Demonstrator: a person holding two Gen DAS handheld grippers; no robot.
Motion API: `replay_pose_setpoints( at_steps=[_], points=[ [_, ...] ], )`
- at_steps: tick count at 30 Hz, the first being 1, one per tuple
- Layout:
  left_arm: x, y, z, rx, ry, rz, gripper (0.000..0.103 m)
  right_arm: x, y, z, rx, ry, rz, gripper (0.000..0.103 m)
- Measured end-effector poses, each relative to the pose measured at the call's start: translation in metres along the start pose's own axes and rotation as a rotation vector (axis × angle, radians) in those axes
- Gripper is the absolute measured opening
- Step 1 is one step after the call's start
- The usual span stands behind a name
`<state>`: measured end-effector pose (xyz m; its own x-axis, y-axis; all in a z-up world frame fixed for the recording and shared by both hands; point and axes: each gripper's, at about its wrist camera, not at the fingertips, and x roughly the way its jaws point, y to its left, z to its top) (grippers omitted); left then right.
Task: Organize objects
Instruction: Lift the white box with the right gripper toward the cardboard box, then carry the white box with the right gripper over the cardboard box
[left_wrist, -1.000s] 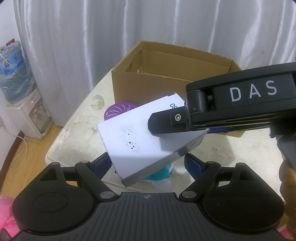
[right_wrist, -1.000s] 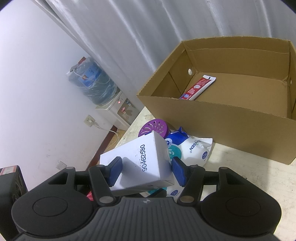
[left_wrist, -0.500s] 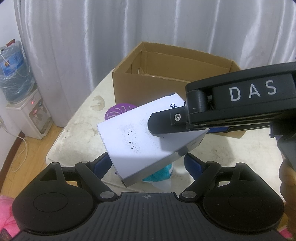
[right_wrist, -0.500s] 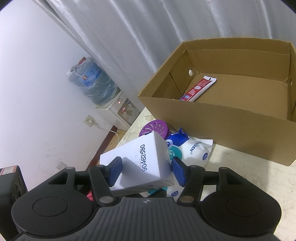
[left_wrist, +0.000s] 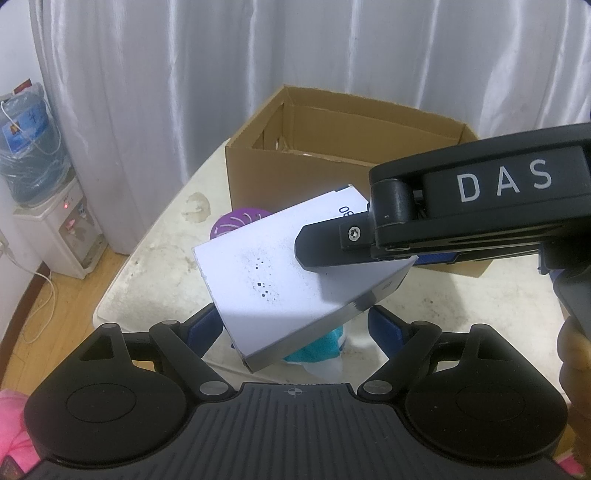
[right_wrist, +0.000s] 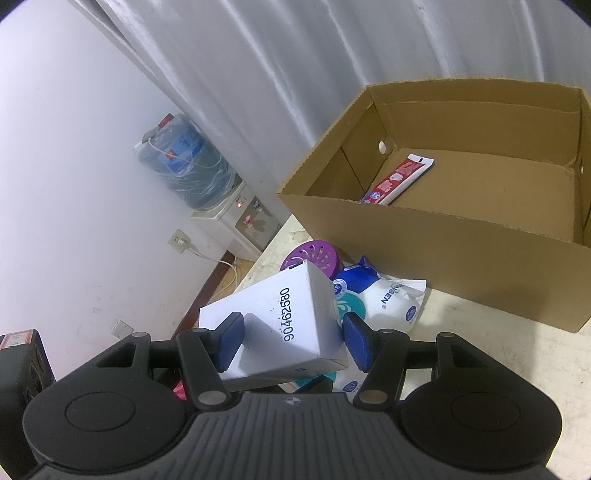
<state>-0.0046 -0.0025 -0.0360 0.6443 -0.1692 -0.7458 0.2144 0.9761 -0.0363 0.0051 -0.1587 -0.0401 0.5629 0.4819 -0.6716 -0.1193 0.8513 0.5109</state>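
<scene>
We have the white rectangular cardboard carton (right_wrist: 280, 325) with the blue number printed along one face lifted and tilted, above the pile at the near edge of the pale, stained table (left_wrist: 155, 266). Our right gripper (right_wrist: 291, 341) brackets it: the blue pads (right_wrist: 231, 341) sit on either side of the carton, and it appears clenched on it, though the contact on the right pad is hard to confirm. Our left gripper (left_wrist: 295, 326) sits beneath the same carton with its blue fingers spread wide, so we read it as released, at most propping the lower edge.

The risk we see is the carton twisting out of a skewed pinch. It is held near one corner, at a slant, so a quick swing toward the open brown cardboard box (right_wrist: 443, 236) could let it rotate and drop onto the blue-and-white plastic pouches (right_wrist: 384, 306) or clip the box's near wall. The two grippers are also crowded together, and could knock each other.

Much is masked. The carton covers most of the round purple vented lid (right_wrist: 310, 254) and the teal item below. From the left wrist the box interior is barely visible; from the right we make out only a red-and-white tube (right_wrist: 399, 179) inside. What lies under both gripper bodies we cannot tell.
</scene>
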Motion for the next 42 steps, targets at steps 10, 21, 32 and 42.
replay_pose_setpoints(
  at_steps=[10,21,32,42],
  points=[
    [-0.002,0.000,0.002,0.001,-0.012,0.002,0.085,-0.004,0.001,0.000,-0.003,-0.012,0.002,0.063],
    [-0.006,-0.007,0.013,0.017,-0.047,0.005,0.085,-0.020,0.001,0.005,-0.006,-0.056,0.001,0.063],
    [-0.008,-0.023,0.031,0.053,-0.101,0.009,0.085,-0.045,-0.003,0.024,-0.004,-0.133,0.006,0.063],
    [0.000,-0.034,0.060,0.079,-0.155,-0.014,0.085,-0.061,-0.019,0.056,0.010,-0.204,0.003,0.063]
  ],
)
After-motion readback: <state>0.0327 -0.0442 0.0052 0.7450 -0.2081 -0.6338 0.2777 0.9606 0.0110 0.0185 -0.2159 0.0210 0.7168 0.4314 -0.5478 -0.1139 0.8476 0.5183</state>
